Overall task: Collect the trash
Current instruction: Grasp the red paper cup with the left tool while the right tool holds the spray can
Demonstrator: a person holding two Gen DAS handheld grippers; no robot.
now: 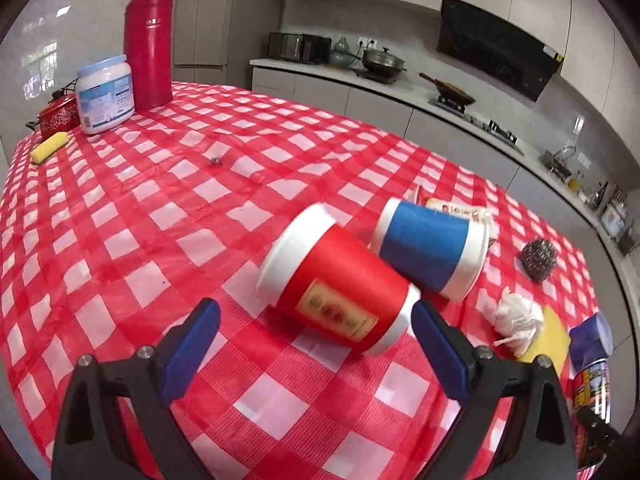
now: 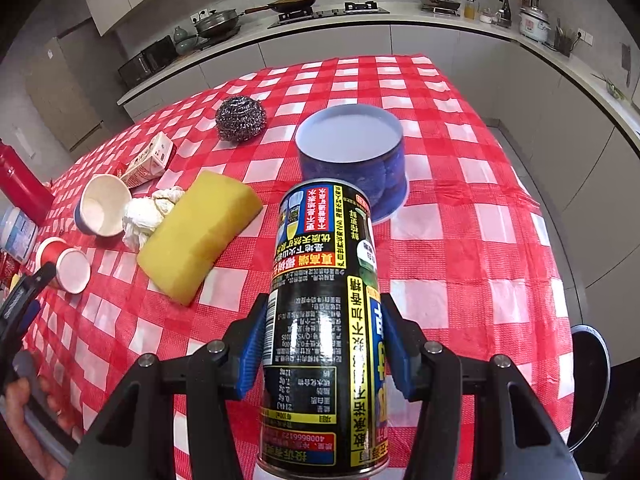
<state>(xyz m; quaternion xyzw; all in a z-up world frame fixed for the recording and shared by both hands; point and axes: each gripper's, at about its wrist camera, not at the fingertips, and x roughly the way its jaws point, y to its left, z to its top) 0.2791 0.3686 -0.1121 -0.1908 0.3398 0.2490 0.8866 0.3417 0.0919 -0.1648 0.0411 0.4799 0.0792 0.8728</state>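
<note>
A red paper cup (image 1: 340,280) lies on its side on the red checked tablecloth (image 1: 160,208), just ahead of my open left gripper (image 1: 316,320), whose right pad touches the cup's rim. A blue paper cup (image 1: 432,246) lies behind it, with a small carton (image 1: 456,210) beyond. A crumpled white tissue (image 1: 518,322) lies to the right. My right gripper (image 2: 324,344) is shut on a black drink can (image 2: 324,320), held above the table. In the right wrist view the red cup (image 2: 66,262), blue cup (image 2: 102,206), tissue (image 2: 146,214) and carton (image 2: 150,160) lie at the left.
A yellow sponge (image 2: 200,236), a steel scourer (image 2: 240,118) and a blue round tub (image 2: 354,156) sit ahead of the right gripper. A red thermos (image 1: 148,40), a white jar (image 1: 105,94) and a second yellow sponge (image 1: 50,147) stand at the far left corner. Kitchen counters lie beyond.
</note>
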